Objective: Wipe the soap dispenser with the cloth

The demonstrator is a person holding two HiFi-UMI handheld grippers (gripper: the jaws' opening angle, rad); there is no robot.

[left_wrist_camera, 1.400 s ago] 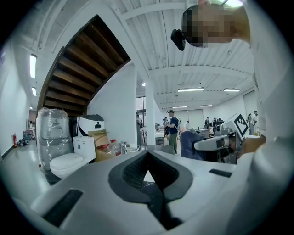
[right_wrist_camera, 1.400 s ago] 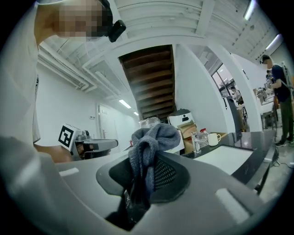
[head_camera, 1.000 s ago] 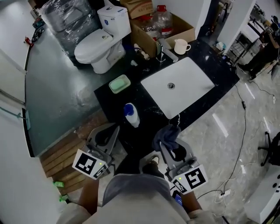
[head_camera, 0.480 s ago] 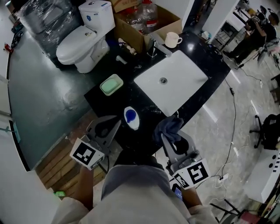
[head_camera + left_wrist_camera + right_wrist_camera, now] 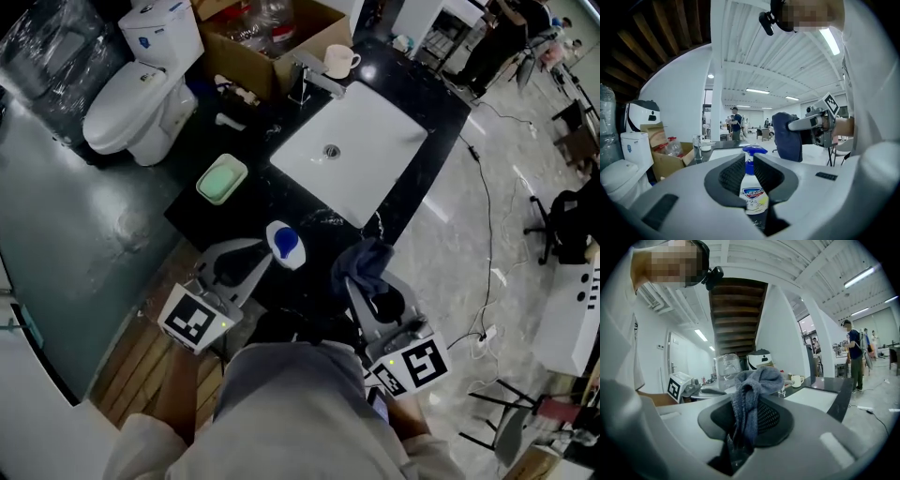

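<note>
The soap dispenser, a white bottle with a blue pump, stands on the black counter near its front edge. My left gripper points at it from the left, tips just short of the bottle. Its jaws are opening; the gap is narrow, and the dispenser shows through it beyond my left gripper, with no pad pressing on it. My right gripper sits right of the bottle, shut on a bunched grey-blue cloth. The cloth hangs out of my right gripper.
A white sink basin is set in the counter behind the dispenser, with a faucet and a mug at its far side. A green soap dish lies at the left. A toilet and cardboard box stand beyond.
My left gripper has come down and closer to the dispenser, now level with it. The right gripper has drifted a little with the cloth still in it.
</note>
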